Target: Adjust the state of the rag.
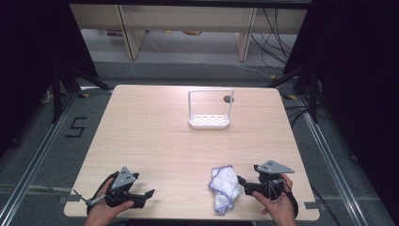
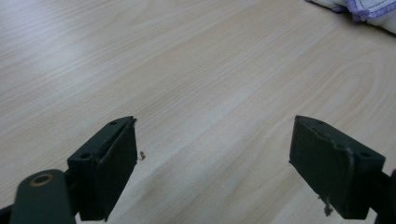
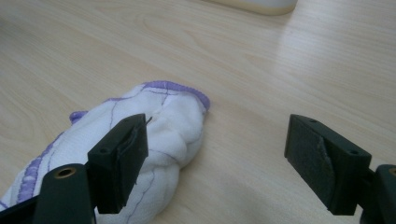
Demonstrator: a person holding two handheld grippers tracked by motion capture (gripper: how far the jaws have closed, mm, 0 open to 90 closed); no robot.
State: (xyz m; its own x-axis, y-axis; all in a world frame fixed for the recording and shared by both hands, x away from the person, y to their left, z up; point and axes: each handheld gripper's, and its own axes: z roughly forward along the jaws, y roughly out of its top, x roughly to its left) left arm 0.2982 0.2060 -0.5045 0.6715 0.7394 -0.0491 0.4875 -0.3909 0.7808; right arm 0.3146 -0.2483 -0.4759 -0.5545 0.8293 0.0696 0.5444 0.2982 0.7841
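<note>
High view: a person sits at the near edge of the wooden table (image 1: pixel 155 136) with a gripper in each hand. The right gripper (image 1: pixel 242 184) points at a crumpled white cloth (image 1: pixel 224 187) with purple stitched edging; the cloth lies just in front of its jaws, at the tips. The left gripper (image 1: pixel 149 194) rests low on the table, well apart from the cloth, aimed toward it across bare wood.

Step in hand, as I judge it: approach before the first grasp of the cloth. Nothing is lifted or pinched yet.

Right gripper view: the jaws stand wide, released, nothing between the pads. The cloth (image 3: pixel 154 140) lies bunched off the left jaw, partly behind it; whether that jaw touches the fabric I cannot tell. The space ahead of the right jaw is bare wood.

Left gripper view: the left gripper (image 2: pixel 212 163) is likewise spread, holding nothing, bare table between the jaws. A corner of the cloth (image 2: pixel 369 9) shows far ahead, toward the right jaw's side.

A white rack (image 1: pixel 210 110) with a tall wire handle stands far ahead of both grippers, untouched.

Next move, by my reading: shift the right gripper toward its left jaw's side so a fold of fabric sits between the pads, then close. The bunched cloth is soft; a shallow bite may slip off the edging.
</note>
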